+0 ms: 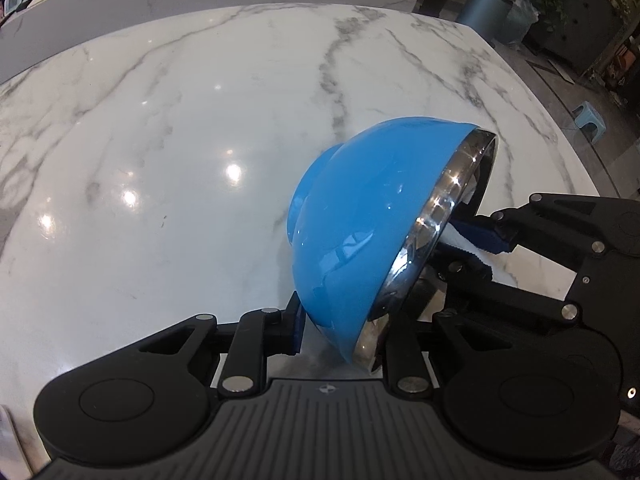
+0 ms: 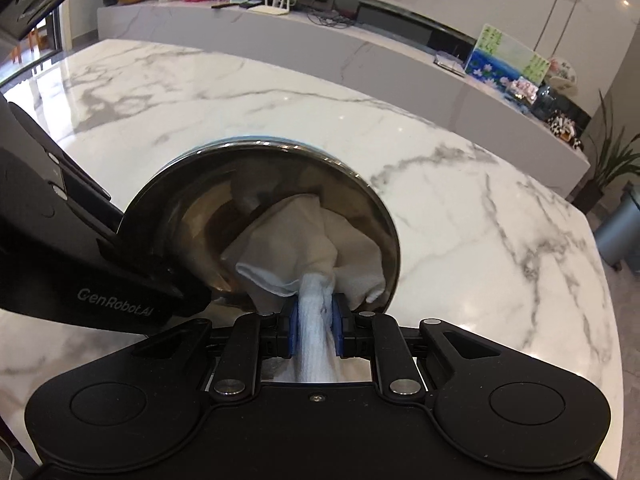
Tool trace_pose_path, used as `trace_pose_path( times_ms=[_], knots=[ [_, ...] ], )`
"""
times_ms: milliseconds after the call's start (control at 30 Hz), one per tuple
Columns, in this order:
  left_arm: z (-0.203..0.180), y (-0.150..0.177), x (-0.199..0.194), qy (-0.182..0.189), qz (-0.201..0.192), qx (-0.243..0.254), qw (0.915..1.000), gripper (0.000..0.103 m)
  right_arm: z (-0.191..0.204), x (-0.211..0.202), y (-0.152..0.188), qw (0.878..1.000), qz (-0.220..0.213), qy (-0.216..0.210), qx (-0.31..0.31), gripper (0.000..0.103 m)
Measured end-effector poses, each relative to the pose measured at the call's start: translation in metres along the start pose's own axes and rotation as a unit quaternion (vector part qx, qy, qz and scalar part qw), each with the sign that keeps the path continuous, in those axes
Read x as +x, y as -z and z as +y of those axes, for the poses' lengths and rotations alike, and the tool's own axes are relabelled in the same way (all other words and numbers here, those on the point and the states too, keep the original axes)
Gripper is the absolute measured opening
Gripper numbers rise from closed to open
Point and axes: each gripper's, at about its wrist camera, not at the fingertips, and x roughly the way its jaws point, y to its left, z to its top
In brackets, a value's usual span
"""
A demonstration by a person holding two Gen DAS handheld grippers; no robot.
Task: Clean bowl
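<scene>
right wrist view: the right gripper [image 2: 314,320], clamped on a white cloth [image 2: 316,240], wipes inside the steel-lined bowl [image 2: 192,208] at frame centre. left wrist view: the left gripper [image 1: 340,320] pinches the tilted blue bowl's [image 1: 360,208] rim, lower centre, over the marble table [image 1: 160,120]. next, likely a sweep around the glossy, reflective wall.
</scene>
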Motion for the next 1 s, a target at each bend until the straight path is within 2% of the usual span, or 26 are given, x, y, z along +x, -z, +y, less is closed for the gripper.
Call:
trace_pose_path(
  times_ms=[100,400,567,800,1000],
  knots=[
    [0.002,0.000,0.000,0.003,-0.004,-0.008,1.0000,0.018,0.000,0.002,-0.001,1.000,0.003,-0.004,0.003,0.013],
    [0.010,0.001,0.005,0.024,-0.015,-0.053,0.9982,0.021,-0.013,0.009,0.001,0.996,0.024,-0.052,0.067,0.014],
    [0.008,0.003,0.005,0.022,-0.020,-0.055,0.9981,0.021,-0.014,0.011,0.003,0.992,0.034,-0.076,0.090,0.015],
    [0.008,0.000,0.007,0.026,-0.014,-0.047,0.9984,0.018,-0.008,0.010,0.002,0.995,0.031,-0.063,0.073,0.015],
    [0.006,0.000,0.004,0.013,-0.013,-0.034,0.9992,0.017,-0.005,0.006,0.001,0.998,0.019,-0.030,0.048,0.014]
  ],
)
